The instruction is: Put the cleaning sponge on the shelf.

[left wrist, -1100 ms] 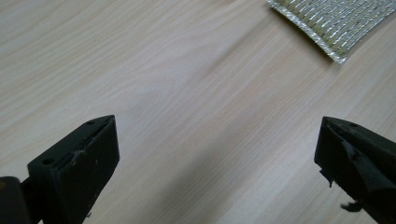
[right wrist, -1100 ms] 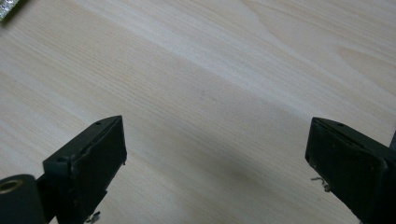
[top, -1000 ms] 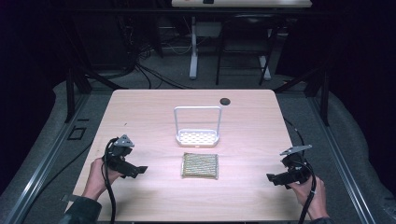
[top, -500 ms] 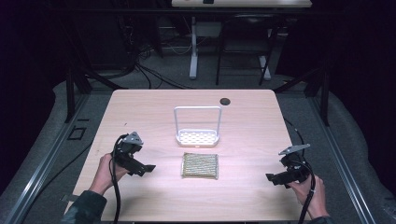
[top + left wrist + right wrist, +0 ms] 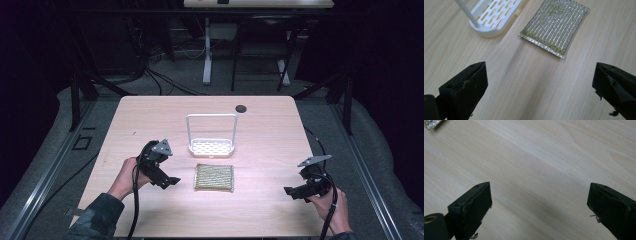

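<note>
Left claw (image 5: 172, 181) gapes wide above the table (image 5: 150, 115), aimed at one glittery scouring pad (image 5: 214, 177) lying flat just beside it. One white rack (image 5: 211, 146) stands just behind the pad — touching or not is unclear. Right claw (image 5: 290, 191), likewise spread, hangs well apart.

One scouring pad (image 5: 214, 177), one white rack (image 5: 211, 147), two grippers — left (image 5: 172, 181), right (image 5: 289, 191) — one table (image 5: 270, 130).
</note>
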Motion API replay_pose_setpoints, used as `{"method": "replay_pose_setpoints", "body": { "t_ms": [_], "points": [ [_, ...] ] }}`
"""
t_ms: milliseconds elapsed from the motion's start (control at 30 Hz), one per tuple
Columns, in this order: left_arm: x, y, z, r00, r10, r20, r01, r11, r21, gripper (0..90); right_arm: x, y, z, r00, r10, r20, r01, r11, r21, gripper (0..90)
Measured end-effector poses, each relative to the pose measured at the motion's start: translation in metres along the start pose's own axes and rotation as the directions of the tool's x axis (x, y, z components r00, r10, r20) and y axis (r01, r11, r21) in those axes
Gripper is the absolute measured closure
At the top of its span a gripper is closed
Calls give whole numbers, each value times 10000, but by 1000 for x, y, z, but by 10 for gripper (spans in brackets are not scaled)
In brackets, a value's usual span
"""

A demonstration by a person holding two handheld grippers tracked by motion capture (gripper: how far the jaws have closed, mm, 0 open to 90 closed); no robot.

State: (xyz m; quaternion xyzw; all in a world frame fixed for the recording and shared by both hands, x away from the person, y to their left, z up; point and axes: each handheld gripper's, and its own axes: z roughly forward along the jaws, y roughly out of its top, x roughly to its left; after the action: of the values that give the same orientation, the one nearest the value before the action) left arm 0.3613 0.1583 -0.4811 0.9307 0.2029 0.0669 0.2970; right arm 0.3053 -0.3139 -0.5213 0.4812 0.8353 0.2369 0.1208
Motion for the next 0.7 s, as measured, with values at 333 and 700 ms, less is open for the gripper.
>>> {"method": "replay_pose_setpoints", "body": {
  "t_ms": [333, 700],
  "points": [
    [-13, 27, 22, 9931, 1071, 479, -1090, 9933, 391, 0, 2, 0, 3, 9996, -186, -190, 187, 9998, 66, 68],
    [-22, 54, 56, 9789, 1808, 949, -1885, 9788, 803, 0, 4, 0, 2, 9991, -427, -69, 428, 9990, 134, 45]
  ]
}}
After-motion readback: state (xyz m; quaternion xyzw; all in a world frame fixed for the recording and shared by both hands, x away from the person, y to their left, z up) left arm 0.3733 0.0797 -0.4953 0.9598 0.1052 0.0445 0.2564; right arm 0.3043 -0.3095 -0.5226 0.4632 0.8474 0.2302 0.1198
